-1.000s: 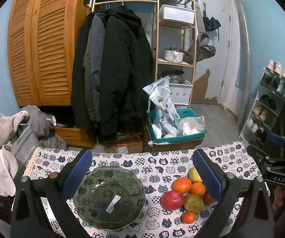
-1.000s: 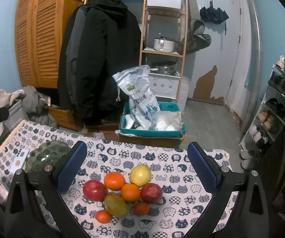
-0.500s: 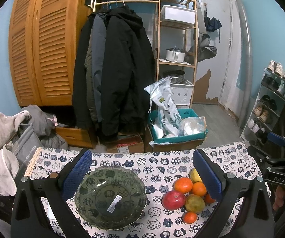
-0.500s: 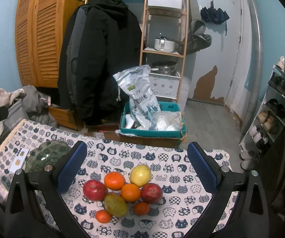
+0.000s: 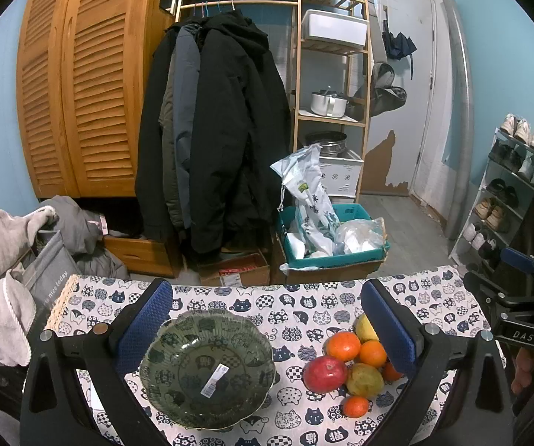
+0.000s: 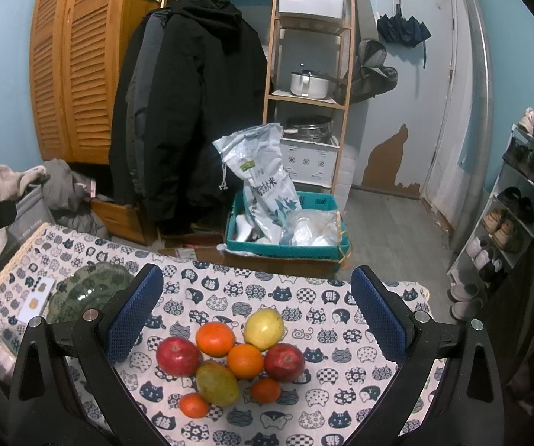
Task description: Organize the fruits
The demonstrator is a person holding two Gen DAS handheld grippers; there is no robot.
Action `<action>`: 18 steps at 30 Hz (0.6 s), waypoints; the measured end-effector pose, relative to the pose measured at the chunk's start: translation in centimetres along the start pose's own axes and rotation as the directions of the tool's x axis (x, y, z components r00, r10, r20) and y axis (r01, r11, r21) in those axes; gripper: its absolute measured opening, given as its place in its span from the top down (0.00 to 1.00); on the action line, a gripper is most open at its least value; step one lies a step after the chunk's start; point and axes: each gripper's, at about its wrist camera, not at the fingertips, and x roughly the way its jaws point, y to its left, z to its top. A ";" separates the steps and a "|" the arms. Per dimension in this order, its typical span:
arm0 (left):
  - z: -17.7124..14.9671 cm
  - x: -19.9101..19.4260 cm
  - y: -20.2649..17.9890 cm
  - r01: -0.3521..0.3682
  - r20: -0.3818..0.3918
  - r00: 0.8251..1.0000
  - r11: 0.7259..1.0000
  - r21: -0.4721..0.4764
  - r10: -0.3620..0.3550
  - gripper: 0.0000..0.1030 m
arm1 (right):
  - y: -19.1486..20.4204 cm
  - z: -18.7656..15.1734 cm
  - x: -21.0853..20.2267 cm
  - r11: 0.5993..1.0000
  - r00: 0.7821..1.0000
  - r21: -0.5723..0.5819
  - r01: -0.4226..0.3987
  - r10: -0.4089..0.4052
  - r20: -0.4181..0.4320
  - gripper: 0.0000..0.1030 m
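A green patterned glass bowl [image 5: 207, 368] with a white sticker inside sits on the cat-print tablecloth [image 5: 296, 304]; it also shows at the left in the right wrist view, bowl [image 6: 88, 291]. Several fruits cluster to its right: two red apples [image 6: 177, 356] [image 6: 285, 362], oranges [image 6: 215, 339] [image 6: 245, 361], a yellow lemon [image 6: 263, 329], a green-yellow mango [image 6: 217, 383] and small tangerines [image 6: 193, 405]. My left gripper [image 5: 263, 330] hovers open over the bowl. My right gripper [image 6: 254, 319] hovers open above the fruit pile, holding nothing.
A small white card [image 6: 36, 299] lies left of the bowl. Beyond the table's far edge stand a teal crate with bags [image 6: 285, 230], hanging coats [image 6: 189, 111], a wooden shelf [image 6: 311, 74] and a shoe rack [image 6: 520, 204]. A person's hand holds the right gripper's handle [image 5: 523, 334].
Almost nothing: the left wrist view has drifted slightly, the bowl and fruits staying put. Both grippers remain open above the table.
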 end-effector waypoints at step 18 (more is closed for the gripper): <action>-0.2 -0.2 0.0 0.002 -0.003 1.000 1.000 -0.003 -0.002 0.01 | 0.1 0.1 -0.1 1.000 1.000 -0.004 0.002 -0.002 0.000 0.03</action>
